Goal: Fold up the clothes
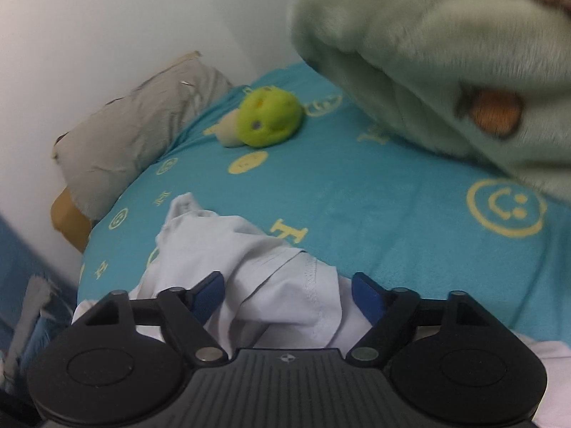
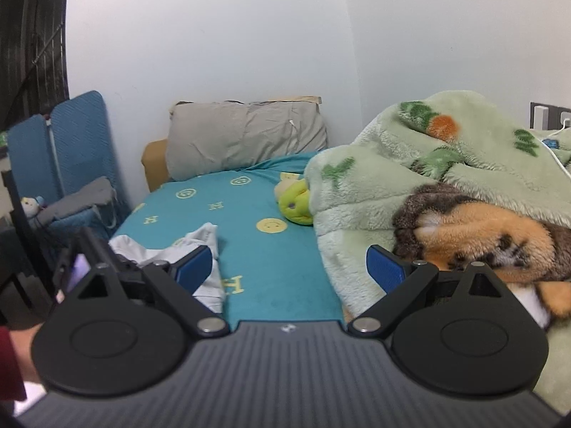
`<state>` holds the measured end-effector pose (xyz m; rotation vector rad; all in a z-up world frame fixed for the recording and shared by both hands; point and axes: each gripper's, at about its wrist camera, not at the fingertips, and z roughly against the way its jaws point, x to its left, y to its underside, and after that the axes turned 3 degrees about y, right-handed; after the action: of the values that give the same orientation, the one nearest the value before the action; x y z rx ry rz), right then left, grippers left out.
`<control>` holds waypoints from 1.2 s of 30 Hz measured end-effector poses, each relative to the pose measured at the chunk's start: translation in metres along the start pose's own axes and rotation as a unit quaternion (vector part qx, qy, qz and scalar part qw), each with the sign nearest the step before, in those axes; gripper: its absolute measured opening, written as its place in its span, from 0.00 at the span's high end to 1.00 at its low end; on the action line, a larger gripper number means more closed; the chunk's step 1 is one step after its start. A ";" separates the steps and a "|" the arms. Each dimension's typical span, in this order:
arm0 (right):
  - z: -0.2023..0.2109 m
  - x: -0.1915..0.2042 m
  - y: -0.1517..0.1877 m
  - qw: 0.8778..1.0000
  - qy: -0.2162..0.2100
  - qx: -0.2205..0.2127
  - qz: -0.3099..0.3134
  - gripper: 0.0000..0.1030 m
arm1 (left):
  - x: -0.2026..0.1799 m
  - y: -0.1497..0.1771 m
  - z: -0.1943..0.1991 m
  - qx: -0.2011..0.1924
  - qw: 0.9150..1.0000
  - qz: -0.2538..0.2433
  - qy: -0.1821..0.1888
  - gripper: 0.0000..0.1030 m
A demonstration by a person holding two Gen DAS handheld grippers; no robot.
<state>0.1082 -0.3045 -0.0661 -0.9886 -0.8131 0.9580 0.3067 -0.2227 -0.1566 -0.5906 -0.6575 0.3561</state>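
Observation:
A crumpled white garment (image 1: pixel 249 267) lies on the teal bed sheet (image 1: pixel 357 185) near the bed's near edge. My left gripper (image 1: pixel 287 294) is open, its blue pads on either side of a raised fold of the garment, with cloth between the jaws. In the right wrist view the same garment (image 2: pixel 203 242) lies left of centre, with the left gripper's body beside it. My right gripper (image 2: pixel 289 267) is open and empty, above the sheet (image 2: pixel 249 214), to the right of the garment.
A fluffy green blanket (image 2: pixel 410 164) with an orange-brown plush (image 2: pixel 481 232) is heaped on the bed's right side (image 1: pixel 446 53). A green plush toy (image 1: pixel 266 117) and grey pillow (image 1: pixel 142 132) lie at the head. A blue folded frame (image 2: pixel 71 149) stands left of the bed.

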 end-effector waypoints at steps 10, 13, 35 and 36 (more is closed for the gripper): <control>-0.010 0.012 0.006 0.999 0.002 0.008 0.041 0.08 | 0.104 0.027 0.034 -0.112 0.938 0.304 0.123 0.93; -0.010 0.018 0.007 0.999 0.002 0.011 0.050 0.08 | 0.150 0.051 0.041 -0.142 0.885 0.420 0.141 0.95; -0.015 0.031 0.010 0.995 -0.095 0.036 0.008 0.08 | 0.204 0.168 0.094 -0.001 0.812 0.581 -0.056 0.32; -0.012 0.030 0.009 0.994 -0.103 0.036 0.004 0.08 | 0.188 0.162 0.111 -0.007 0.820 0.571 -0.049 0.28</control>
<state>0.1277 -0.2782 -0.0749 -0.8403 -0.9397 1.1019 0.3521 0.0383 -0.0976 -0.9481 -0.3266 1.5208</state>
